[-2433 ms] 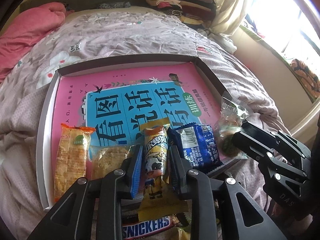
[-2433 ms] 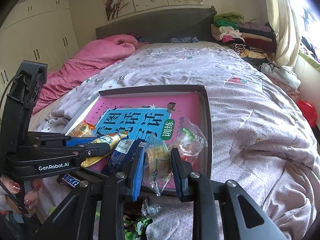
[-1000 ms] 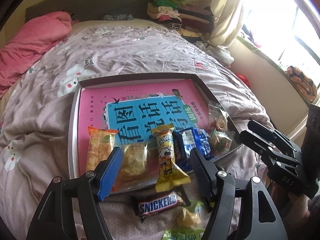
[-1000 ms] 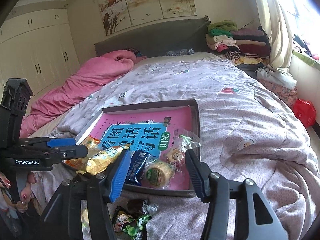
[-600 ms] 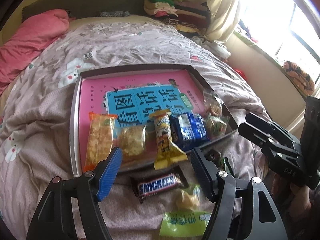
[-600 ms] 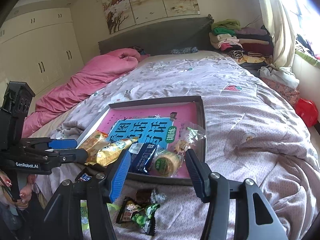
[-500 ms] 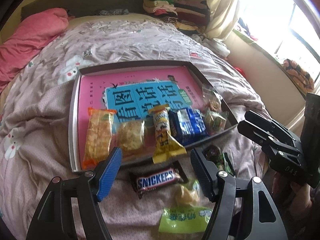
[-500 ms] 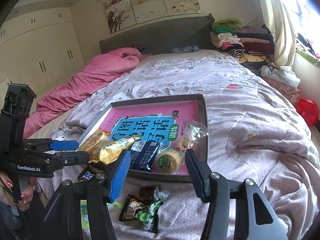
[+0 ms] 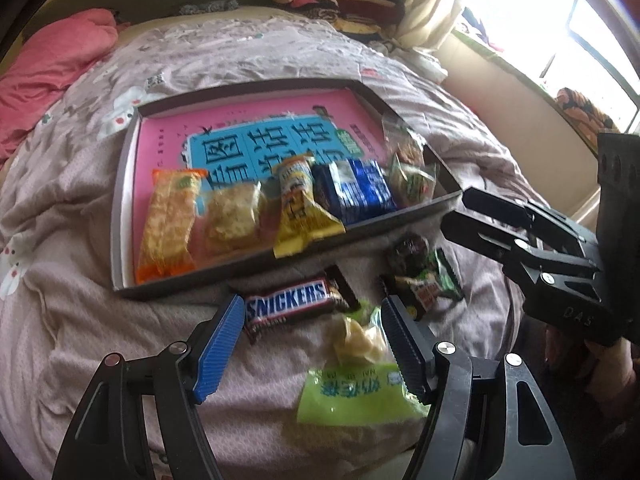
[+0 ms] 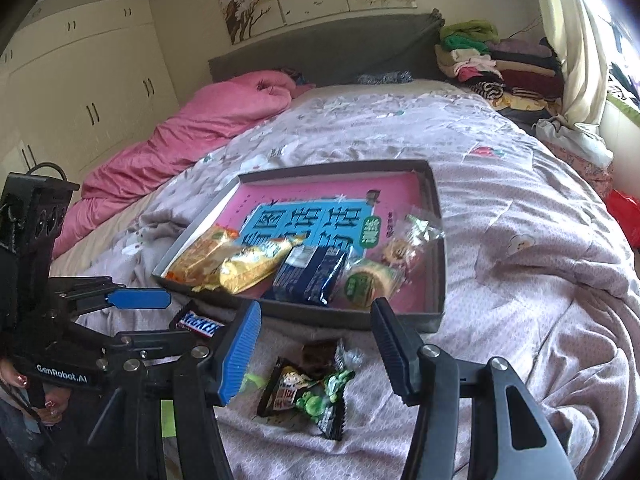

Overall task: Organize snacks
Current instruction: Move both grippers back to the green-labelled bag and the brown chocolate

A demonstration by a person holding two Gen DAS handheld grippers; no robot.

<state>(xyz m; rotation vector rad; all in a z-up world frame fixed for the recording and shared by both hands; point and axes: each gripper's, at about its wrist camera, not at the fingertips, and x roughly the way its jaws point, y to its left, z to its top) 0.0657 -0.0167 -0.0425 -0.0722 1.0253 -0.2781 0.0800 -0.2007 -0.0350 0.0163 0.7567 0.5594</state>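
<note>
I have let go of both snacks in the tray (image 9: 120, 208) and pulled back: the yellow packet (image 9: 298, 204) and the round biscuit (image 10: 366, 282) now lie in the row. My left tongs (image 9: 312, 344) and right tongs (image 10: 316, 350) both gape wide, holding nothing. Next, I judge, come the loose ones on the bed: the Snickers bar (image 9: 294, 304), the green bag (image 9: 352, 388), the dark wrapper (image 10: 308, 394).

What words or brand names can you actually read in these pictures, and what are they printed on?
"SNICKERS": chocolate bar on the quilt.
"GenRobot.AI": side of the left claw.
"DAS": side of the right claw.
"看图说话" with "训练", partly covered: pink book in the tray.
Green packet: upside down, blurred.
Other wrappers: too small.
</note>
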